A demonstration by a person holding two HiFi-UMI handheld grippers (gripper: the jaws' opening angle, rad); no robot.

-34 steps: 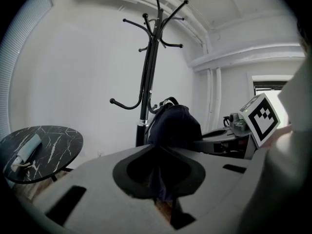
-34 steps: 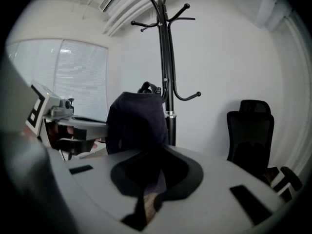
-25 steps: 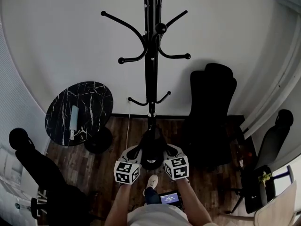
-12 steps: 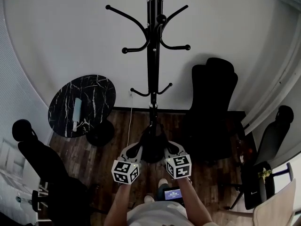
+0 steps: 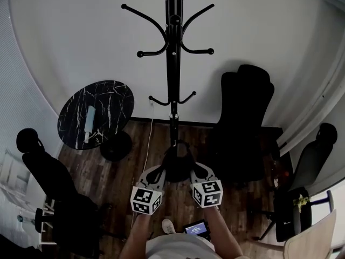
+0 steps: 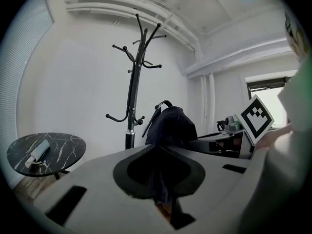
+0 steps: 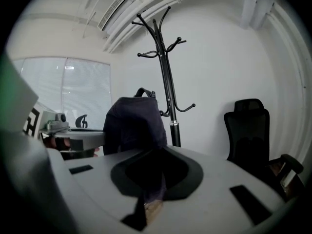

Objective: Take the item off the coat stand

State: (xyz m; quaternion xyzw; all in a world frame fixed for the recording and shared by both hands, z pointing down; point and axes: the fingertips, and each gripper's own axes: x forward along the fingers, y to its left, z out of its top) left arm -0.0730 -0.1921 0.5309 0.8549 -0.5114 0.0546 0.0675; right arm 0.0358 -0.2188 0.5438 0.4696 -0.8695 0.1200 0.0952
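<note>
Shows the dark bag (image 5: 178, 165) already off the coat stand (image 5: 172, 63), hanging near its foot above the wooden floor (image 5: 124, 177), the stand itself bare. Grips the cloth on the left with the left gripper (image 5: 154, 174) and on the right with the right gripper (image 5: 197, 172), both sets of jaws clenched on a fold of fabric, presumably to share the weight and keep the bag level. Leaves the marble desk (image 5: 97, 117) at left and the black chair (image 5: 245, 123) at right well apart.

Round black marble-topped table (image 5: 110, 99) at 9 o'clock, a pale slim object (image 5: 89, 124) lying on it; black office chair (image 5: 245, 123) at 3 o'clock, against the white wall (image 5: 70, 36); dark wooden floor (image 5: 124, 182); small lit screen (image 5: 195, 229) at 6 o'clock.
</note>
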